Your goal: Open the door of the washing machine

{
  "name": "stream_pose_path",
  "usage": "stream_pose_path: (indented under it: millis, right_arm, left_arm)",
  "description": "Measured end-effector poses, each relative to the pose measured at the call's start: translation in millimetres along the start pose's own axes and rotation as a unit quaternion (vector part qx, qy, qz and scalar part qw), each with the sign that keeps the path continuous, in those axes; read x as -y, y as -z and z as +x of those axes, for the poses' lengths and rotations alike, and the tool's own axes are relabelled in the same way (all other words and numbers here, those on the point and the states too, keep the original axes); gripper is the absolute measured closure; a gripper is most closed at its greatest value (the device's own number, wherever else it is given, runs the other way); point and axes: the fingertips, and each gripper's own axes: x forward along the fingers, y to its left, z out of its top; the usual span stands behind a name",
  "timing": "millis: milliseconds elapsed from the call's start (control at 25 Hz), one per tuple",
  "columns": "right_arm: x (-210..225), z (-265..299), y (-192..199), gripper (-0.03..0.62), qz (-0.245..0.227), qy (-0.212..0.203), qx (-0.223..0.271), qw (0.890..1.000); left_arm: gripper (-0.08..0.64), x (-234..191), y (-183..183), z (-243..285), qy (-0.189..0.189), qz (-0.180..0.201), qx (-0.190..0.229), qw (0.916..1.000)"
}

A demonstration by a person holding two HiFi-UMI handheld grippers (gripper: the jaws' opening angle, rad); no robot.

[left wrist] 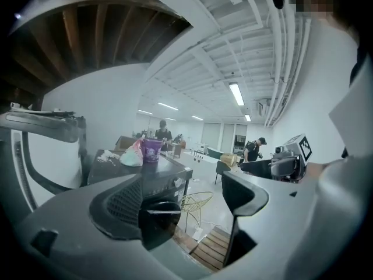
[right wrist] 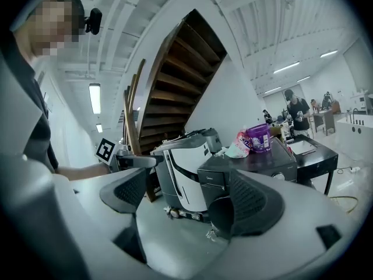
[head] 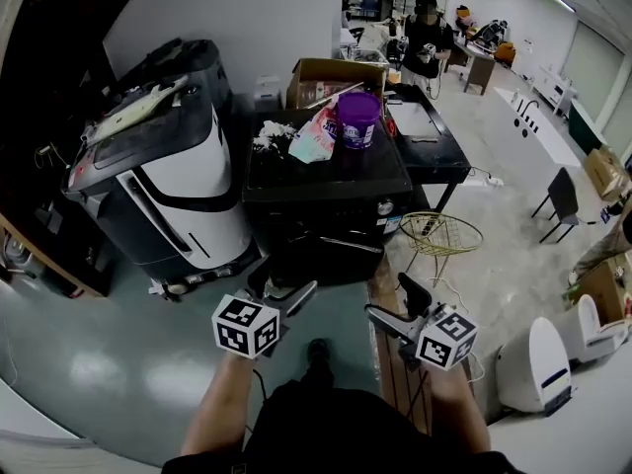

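An open workshop hall: ceiling strip lights (left wrist: 236, 93), concrete floor (head: 504, 235), cluttered worktable (head: 444, 162), cardboard box (head: 318, 75).

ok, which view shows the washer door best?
Left gripper view: the round door faces the camera between the open jaws. Right gripper view shows it obliquely, partly behind a jaw. Head view foreshortens it from above.

Left gripper (head: 281, 289), right gripper (head: 395, 304) — fingers (left wrist: 247, 194) apart, empty

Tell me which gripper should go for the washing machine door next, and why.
Probably left. The left gripper points at the washing machine door, which is framed between its open fingers. The right gripper, also open, hangs nearer the machine's right corner.
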Motion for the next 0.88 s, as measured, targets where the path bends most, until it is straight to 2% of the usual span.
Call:
stream_pose_path:
  millis: [200,360,560,640,880]
  right_arm:
    - [61.6,38.9,-18.0,0.139,0.009,0.015,-0.011,1.000]
    - [103.4,78.3,-24.3,0.141,0.013,0.024,-0.028,0.999]
    - [127.0,127.3,-42.7,0.141,0.005,0.006,-0.030,1.000]
    - [137.9,137.6,-38.2,0.141,0.004,0.005,-0.038,0.999]
    - [166.5,143.0,-15.4,0.141,0.038,-0.008,-0.072,0.997]
  left_arm:
    - [0.133,-25.7,-14.3,67.3,0.027,0.003,-0.010,0.9996]
    - [0.133,-45.9,-7.4,110.7,0.046,0.006,-0.037,0.9982]
    - [0.133,-78.1,-8.9,150.2,0.053,0.001,-0.057,0.9970]
    - [0.133,-85.9,-8.6,163.4,0.051,0.000,-0.060,0.9969]
    - [0.133,-93.8,1.3,188.9,0.037,-0.020,-0.081,0.9958]
